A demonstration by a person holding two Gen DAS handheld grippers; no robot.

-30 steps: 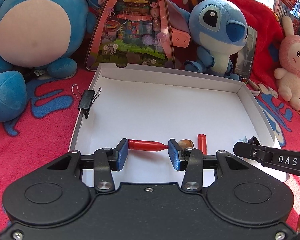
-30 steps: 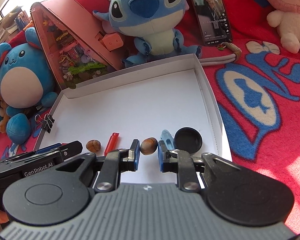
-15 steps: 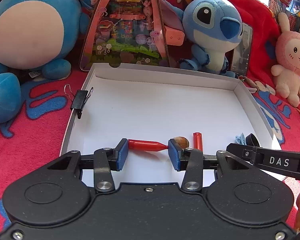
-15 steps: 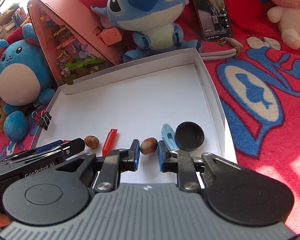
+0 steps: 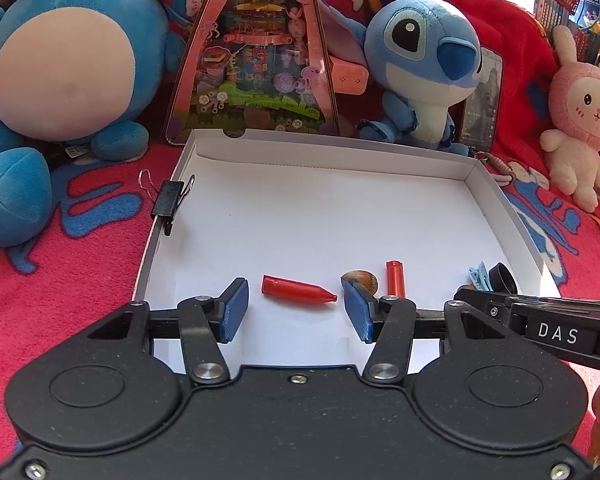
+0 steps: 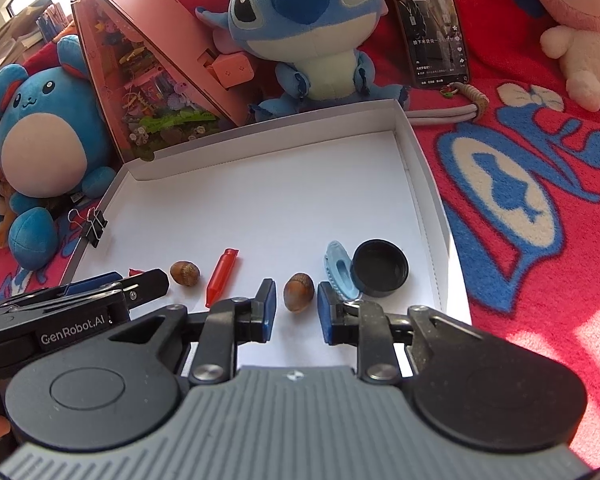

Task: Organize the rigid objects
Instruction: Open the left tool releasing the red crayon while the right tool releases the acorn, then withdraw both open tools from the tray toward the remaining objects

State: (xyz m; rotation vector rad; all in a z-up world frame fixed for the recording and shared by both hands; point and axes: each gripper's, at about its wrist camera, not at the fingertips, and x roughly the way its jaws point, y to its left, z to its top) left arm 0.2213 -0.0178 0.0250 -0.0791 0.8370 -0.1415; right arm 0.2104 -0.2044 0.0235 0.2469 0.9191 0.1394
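A white cardboard tray [image 5: 168, 216] lies on a red blanket. Inside it, a red crayon-shaped piece [image 5: 298, 291] rests between the blue pads of my left gripper [image 5: 295, 309], whose jaws are opening, with a gap at each end. A brown hazelnut [image 6: 299, 297] sits on the tray floor between the pads of my right gripper [image 6: 297, 308], also opening and clear of it on both sides. A second hazelnut [image 6: 185, 273], a second red piece [image 6: 222, 276], a light blue clip [image 6: 338, 272] and a black cap [image 6: 380, 268] lie in the same row.
A black binder clip [image 5: 170, 204] grips the tray's left rim. Behind the tray stand a round blue plush [image 5: 68, 60], a pink triangular toy box [image 5: 256, 64], a blue big-eared plush [image 5: 420, 68] and a phone [image 6: 428, 24]. A pink rabbit plush [image 5: 580, 120] sits at the right.
Both grippers' jaws have widened. The left pads have come off the red piece and the right pads off the hazelnut; both things now lie free on the tray floor.
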